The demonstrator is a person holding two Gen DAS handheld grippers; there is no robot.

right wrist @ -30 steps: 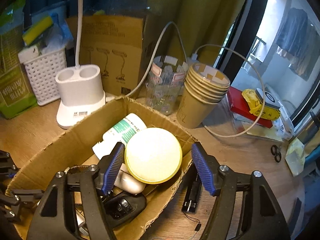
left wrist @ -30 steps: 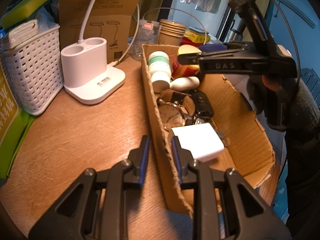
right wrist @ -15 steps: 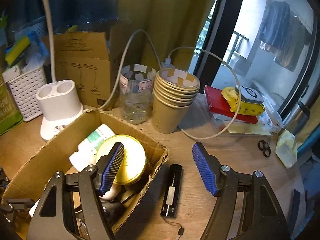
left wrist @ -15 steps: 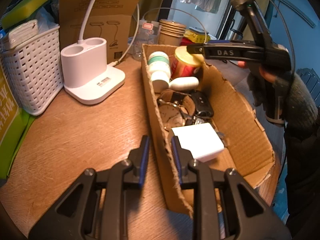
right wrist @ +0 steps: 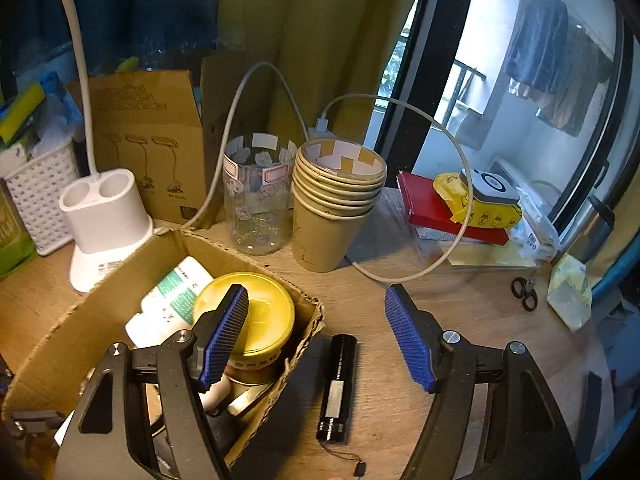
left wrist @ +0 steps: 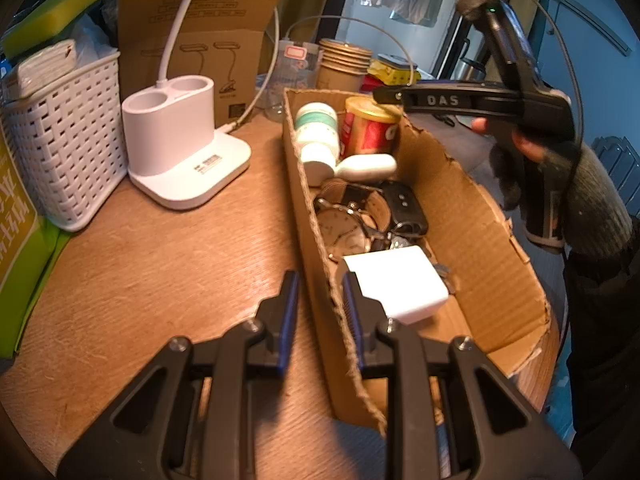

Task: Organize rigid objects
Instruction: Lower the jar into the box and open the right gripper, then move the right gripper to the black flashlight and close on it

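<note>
While I watch both wrist feeds, the cardboard box (left wrist: 472, 240) fills the centre-right of the left view, and my left gripper (left wrist: 318, 300) is clenched on its near wall, one pad outside, one inside. Inside the box I see a white bottle with a green label (left wrist: 318, 136) and a red can with a yellow lid (left wrist: 370, 130) at the far end, a small white oval case (left wrist: 366, 166) below them, a watch (left wrist: 348, 228), a black car key (left wrist: 404, 208), and a white charger block (left wrist: 398, 280) nearest my left fingers. At the upper left of that view a white woven basket (left wrist: 68, 140) holds packets I cannot identify. In the right view a clear jar (right wrist: 256, 196) and a stack of paper cups (right wrist: 332, 204) stand behind the box; I cannot tell what is in them.

My right gripper (right wrist: 320, 344) is released, jaws wide, gripping nothing. The black flashlight (right wrist: 338, 388) lies on the wooden table (right wrist: 420, 292), just outside the box's right wall, at the lower middle of the frame, between the two blue pads and a little below them, touching neither.
</note>
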